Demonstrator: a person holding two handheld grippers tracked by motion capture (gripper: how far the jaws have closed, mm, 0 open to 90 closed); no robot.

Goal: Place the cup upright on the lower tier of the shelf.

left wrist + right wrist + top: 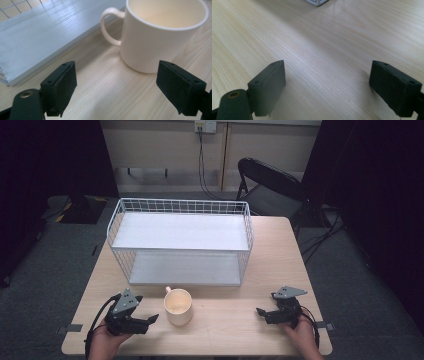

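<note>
— Left claw [150, 319] is where I'm at: jaws spread wide, nothing between them, low over the table [235, 330]. The mug [178, 306] stands upright just ahead of it, apart from both pads, not touched.

— How does it sit in your own camera?

— In the left gripper view the mug [160, 35] is ahead and toward my right-hand pad, handle pointing away from the claw toward the shelf rack [45, 37]. It looks empty inside. The rack's lower board lies just beyond the handle.

— And the other hand?

— Right claw [261, 312] is well off to the mug's far side, also parted wide and holding nothing. Looking along it, I get bare wood between the jaws and just a corner of the rack [317, 2] far ahead.

— So how much is done?

— By my reading, nothing yet. The mug is on the table in front of the wire rack [180, 242], and both rack boards are bare. I judge this as the approach: the left claw is lined up near the mug but hasn't closed on it. Left to do, as I see it: close in, grip the wall or rim, lift, and carry it to a shelf, which is my guess.
</note>
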